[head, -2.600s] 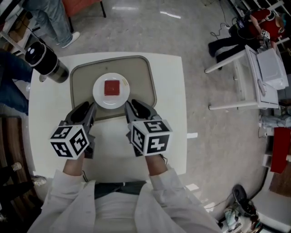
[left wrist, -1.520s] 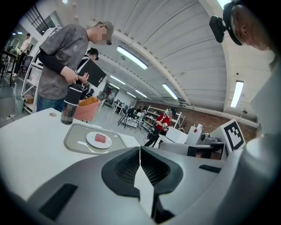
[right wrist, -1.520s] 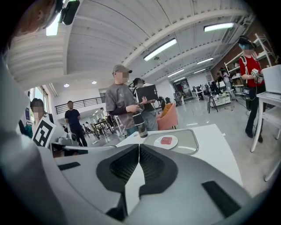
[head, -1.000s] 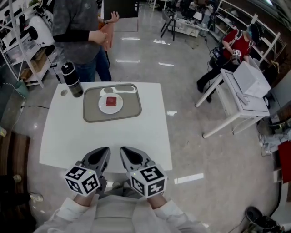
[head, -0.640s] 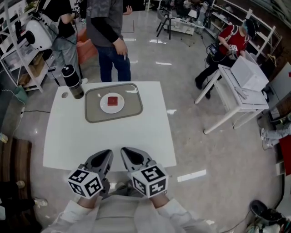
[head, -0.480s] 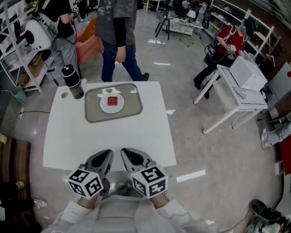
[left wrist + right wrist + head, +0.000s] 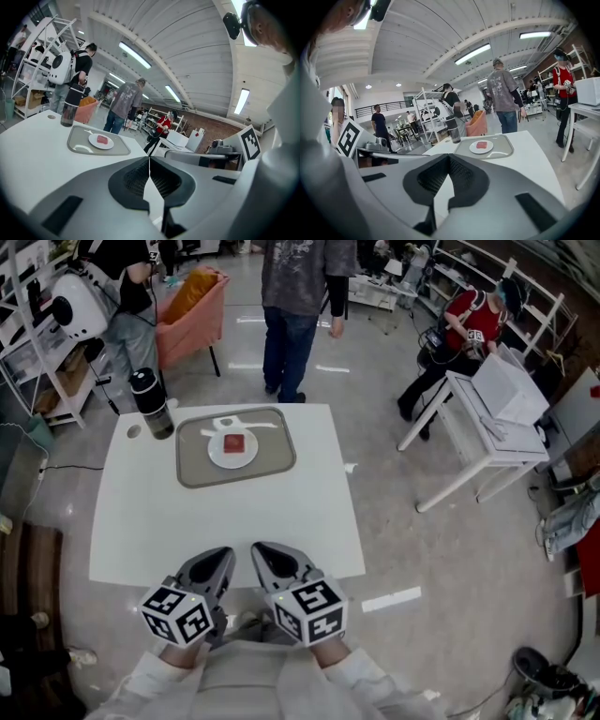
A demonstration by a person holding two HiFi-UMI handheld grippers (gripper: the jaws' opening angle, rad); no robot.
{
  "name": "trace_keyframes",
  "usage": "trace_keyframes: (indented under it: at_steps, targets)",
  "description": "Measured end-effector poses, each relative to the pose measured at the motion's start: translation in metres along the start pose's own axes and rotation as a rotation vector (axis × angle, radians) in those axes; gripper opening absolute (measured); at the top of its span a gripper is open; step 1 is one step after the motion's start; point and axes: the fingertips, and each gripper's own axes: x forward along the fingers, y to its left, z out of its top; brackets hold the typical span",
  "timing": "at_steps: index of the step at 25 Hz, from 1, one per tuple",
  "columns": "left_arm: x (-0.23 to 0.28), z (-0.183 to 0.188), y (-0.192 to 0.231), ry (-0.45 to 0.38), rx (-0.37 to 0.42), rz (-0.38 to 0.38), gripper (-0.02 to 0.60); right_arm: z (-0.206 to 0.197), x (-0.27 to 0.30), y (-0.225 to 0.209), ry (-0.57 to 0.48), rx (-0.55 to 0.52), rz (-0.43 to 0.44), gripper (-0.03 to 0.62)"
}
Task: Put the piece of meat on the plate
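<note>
A red piece of meat [image 7: 233, 442] lies on a white plate [image 7: 218, 455], which sits on a grey tray [image 7: 192, 471] at the far side of the white table [image 7: 187, 521]. The meat [image 7: 101, 139] [image 7: 482, 145] also shows small and far off in both gripper views. My left gripper [image 7: 223, 555] and right gripper [image 7: 259, 549] hang side by side over the table's near edge, well back from the tray. Both are shut with nothing between the jaws.
A black flask [image 7: 152, 404] stands at the table's far left corner next to the tray. A person [image 7: 297, 296] walks on the floor beyond the table. An orange chair [image 7: 190, 310] stands far left, a white side table [image 7: 487, 418] to the right.
Both grippers have kept their place at the near edge. The person behind the table has walked to the right and away from it.
</note>
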Motion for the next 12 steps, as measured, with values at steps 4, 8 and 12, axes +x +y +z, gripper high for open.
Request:
trace_keyframes:
  at_steps: [4, 8, 12]
  targets:
    - [0.0015, -0.0007, 0.0016, 0.003, 0.005, -0.006, 0.012, -0.0006, 0.0022, -0.0003, 0.000, -0.005, -0.005, 0.015]
    - [0.0032, 0.0005, 0.0008, 0.005, 0.014, -0.008, 0.012, 0.0010, 0.0011, -0.0030, -0.005, -0.004, -0.013, 0.015]
    - [0.0052, 0.0013, -0.0009, 0.009, 0.018, -0.009, 0.012, 0.0031, -0.0002, -0.0055, -0.007, -0.003, -0.016, 0.015]
